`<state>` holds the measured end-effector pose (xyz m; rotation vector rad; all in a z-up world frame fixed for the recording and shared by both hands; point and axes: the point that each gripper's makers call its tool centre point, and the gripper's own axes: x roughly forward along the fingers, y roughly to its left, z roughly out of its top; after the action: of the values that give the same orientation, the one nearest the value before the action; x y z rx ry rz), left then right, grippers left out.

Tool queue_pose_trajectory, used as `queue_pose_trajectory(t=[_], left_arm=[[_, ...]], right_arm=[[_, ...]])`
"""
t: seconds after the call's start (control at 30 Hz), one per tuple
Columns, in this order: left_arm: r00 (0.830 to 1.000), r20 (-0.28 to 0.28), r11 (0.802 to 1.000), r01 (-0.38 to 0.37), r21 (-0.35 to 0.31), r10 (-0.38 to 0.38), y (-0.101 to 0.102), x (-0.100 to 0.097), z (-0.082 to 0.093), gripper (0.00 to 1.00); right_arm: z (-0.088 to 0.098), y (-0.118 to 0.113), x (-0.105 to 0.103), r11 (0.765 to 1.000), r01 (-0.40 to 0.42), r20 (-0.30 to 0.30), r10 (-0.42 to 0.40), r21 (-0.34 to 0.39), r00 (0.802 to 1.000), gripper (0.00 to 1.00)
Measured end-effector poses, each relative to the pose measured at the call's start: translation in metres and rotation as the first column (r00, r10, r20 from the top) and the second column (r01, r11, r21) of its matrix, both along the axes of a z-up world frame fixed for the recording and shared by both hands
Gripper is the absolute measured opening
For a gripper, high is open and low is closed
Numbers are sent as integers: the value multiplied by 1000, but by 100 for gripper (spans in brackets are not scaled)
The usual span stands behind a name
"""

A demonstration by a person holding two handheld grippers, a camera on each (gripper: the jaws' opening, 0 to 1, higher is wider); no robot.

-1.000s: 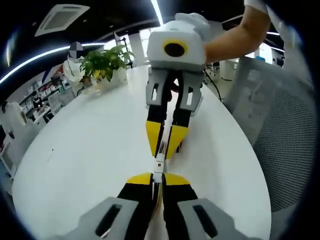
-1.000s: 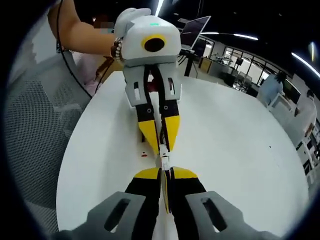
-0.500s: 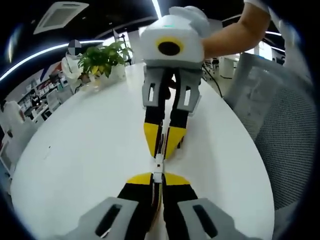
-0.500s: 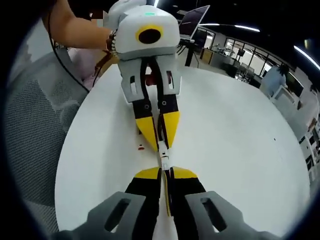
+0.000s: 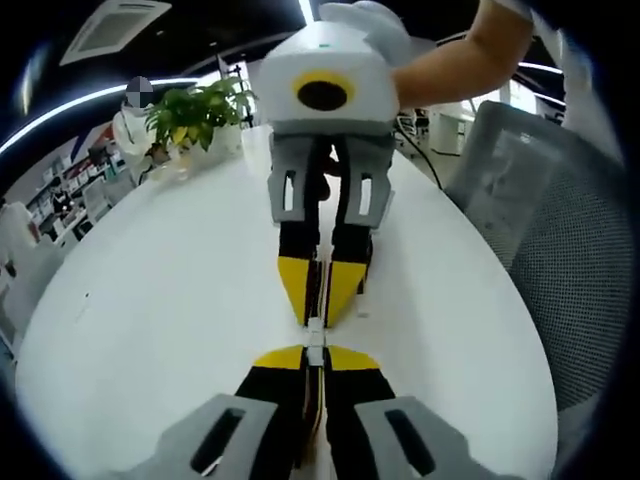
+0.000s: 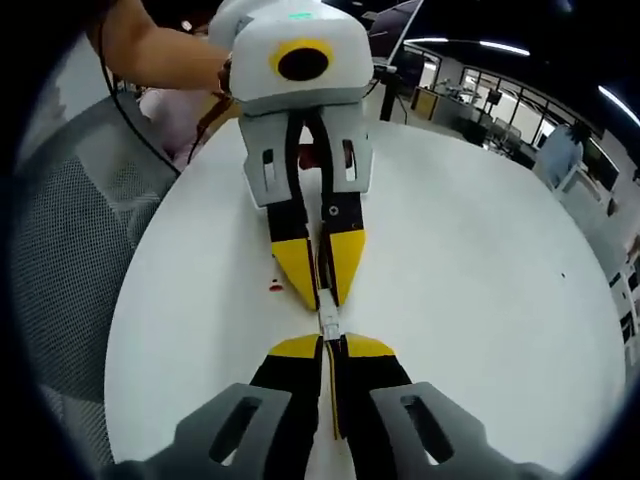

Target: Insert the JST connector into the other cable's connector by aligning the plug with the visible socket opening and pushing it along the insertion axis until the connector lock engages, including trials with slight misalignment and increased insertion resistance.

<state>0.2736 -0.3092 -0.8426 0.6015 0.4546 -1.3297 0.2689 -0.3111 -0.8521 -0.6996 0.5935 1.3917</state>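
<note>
Nose to nose above worktop (image 5: 150, 300): left gripper (image 5: 313, 358) clamps plug (image 5: 314, 345), right gripper (image 6: 330, 348) clamps socket (image 6: 327, 322), axes aligned for insertion.

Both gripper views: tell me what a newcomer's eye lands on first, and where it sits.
The two yellow-tipped tools meet nose to nose over the round white table, a small white connector pinched between their tips at the centre. In the left gripper view, the right tool comes in from the top and the left tool rises from the bottom. A potted plant stands at the table's far edge.
</note>
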Motion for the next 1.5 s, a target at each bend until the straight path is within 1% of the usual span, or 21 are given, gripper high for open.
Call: queue_pose_trajectory(t=[0.27,0.47,0.53,0.63,0.9,1.03,1.2,1.3,1.5], left_arm=[[1000,-7,1000,-6,-25,6,0,4,8,0],[1000,4,1000,1,-30,-1,-2,5,12,0],[1000,7,1000,0,-28,0,-3,6,13,0],[1000,6,1000,-2,-30,3,-3,6,14,0],[1000,12,1000,-1,-20,1,-4,8,13,0],[1000,13,1000,-7,-23,7,-3,15,13,0],[1000,17,999,-24,-26,25,-2,27,14,0],[999,7,998,-41,-37,41,-2,37,13,0],[999,-3,998,-44,-40,44,0,49,12,0]], right_arm=[[7,-1,4,1000,17,-2,-17,12,1000,4],[12,0,6,1000,19,12,-19,7,1000,3],[12,-1,7,1000,19,22,-19,2,1000,3],[13,-2,7,1000,31,16,-31,6,999,3],[12,-2,10,1000,27,26,-27,6,999,4],[13,-2,14,999,31,32,-32,15,999,4],[13,-1,30,998,46,40,-47,37,998,4],[13,0,38,998,54,48,-56,44,997,4],[12,2,52,996,68,51,-71,62,996,4]])
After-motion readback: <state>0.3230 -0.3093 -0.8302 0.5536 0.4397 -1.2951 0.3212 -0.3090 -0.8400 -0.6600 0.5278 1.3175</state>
